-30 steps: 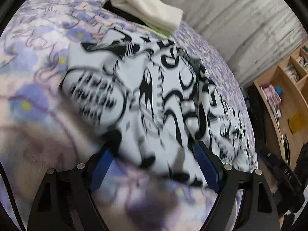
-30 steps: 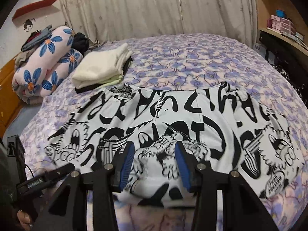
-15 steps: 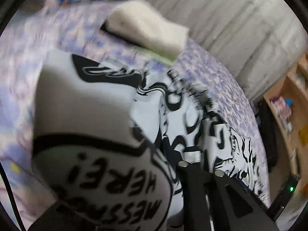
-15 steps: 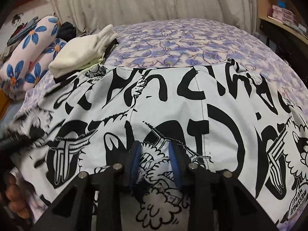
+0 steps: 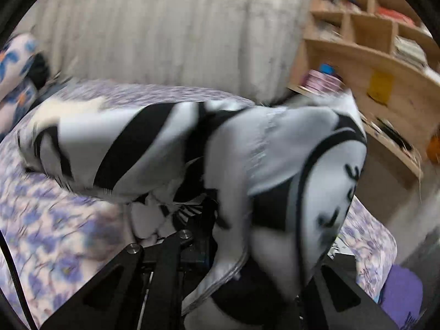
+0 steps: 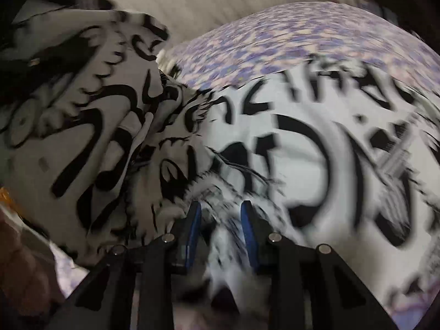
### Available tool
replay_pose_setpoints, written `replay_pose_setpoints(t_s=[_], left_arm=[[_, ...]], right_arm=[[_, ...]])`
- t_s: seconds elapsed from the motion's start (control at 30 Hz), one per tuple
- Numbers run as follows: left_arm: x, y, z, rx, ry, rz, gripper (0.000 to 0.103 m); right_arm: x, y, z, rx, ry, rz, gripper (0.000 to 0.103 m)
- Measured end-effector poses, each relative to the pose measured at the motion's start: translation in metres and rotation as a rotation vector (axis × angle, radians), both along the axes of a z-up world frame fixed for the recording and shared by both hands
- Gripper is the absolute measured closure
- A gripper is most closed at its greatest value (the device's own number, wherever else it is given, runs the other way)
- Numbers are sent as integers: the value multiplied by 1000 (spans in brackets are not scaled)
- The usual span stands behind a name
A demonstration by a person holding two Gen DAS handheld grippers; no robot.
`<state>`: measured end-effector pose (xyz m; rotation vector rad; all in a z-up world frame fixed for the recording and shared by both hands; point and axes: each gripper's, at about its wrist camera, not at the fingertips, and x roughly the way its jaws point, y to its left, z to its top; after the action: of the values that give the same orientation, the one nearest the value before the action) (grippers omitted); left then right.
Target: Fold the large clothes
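A large white garment with black cartoon print lies on the bed's purple-flowered sheet. My left gripper is shut on one edge of it and holds that part up off the bed; the cloth drapes over the right finger and hides it. In the right wrist view the same garment spreads flat to the right, and its lifted part hangs folded over at the left. My right gripper sits low on the cloth, blue pads closed on a bunched ridge of it.
A pale curtain hangs behind the bed. Wooden shelves with books stand to the right, close to the bed's edge. Flowered pillows and a blurred cream pile lie at the far left. A hand shows at lower left.
My left gripper closed on the garment's edge, rolled, and swept it up and across the bed. My right gripper narrowed onto a ridge of cloth and sank closer to it.
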<state>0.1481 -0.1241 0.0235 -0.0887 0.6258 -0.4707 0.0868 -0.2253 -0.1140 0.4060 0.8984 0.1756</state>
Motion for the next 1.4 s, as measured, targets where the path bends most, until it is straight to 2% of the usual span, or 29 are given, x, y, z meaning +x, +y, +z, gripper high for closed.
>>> replay_pose_setpoints(t_s=[0.07, 0.2, 0.33, 0.37, 0.47, 0.53, 0.63, 0.8, 0.87, 0.93, 0.97, 1.03, 1.13, 1.23, 1.33, 1.4], left_arm=[[-2, -32, 0, 30, -16, -62, 93], [-8, -104, -17, 91, -8, -179, 93], [-11, -173, -57, 137, 66, -291, 93], [-9, -192, -79, 181, 117, -311, 93], [-12, -222, -134, 319, 222, -302, 91], [-13, -223, -149, 328, 228, -298, 91], [-16, -220, -144, 325, 207, -305, 89], [-18, -208, -120, 301, 277, -328, 83], [-23, -200, -110, 284, 300, -338, 75], [-26, -191, -103, 269, 333, -354, 57], [-28, -187, -100, 263, 342, -356, 54], [-34, -181, -97, 250, 353, -371, 36], [-42, -172, -89, 216, 376, -382, 29], [-46, -156, -75, 123, 403, -393, 24], [-48, -127, -56, 73, 359, -341, 24], [-46, -109, -47, 66, 321, -289, 24]], right_arm=[[-21, -35, 10, 5, -18, -82, 73], [-60, -101, 24, -62, -32, -284, 73], [-94, -159, 32, -108, -41, -453, 73], [-98, -168, 32, -121, -31, -483, 73], [-104, -188, 28, -134, 5, -537, 73], [-109, -196, 23, -112, 22, -551, 73], [-111, -200, 19, -91, 29, -546, 73], [-110, -201, 26, -72, 5, -533, 73], [-111, -202, 32, -64, -14, -535, 73], [-112, -203, 38, -57, -25, -534, 73], [-111, -204, 41, -49, -30, -533, 71], [-112, -205, 47, -25, -39, -531, 61], [-111, -207, 56, 18, -56, -513, 60], [-103, -203, 63, 55, -54, -459, 59], [-90, -198, 65, 115, -20, -377, 50], [-77, -197, 58, 180, 23, -322, 48]])
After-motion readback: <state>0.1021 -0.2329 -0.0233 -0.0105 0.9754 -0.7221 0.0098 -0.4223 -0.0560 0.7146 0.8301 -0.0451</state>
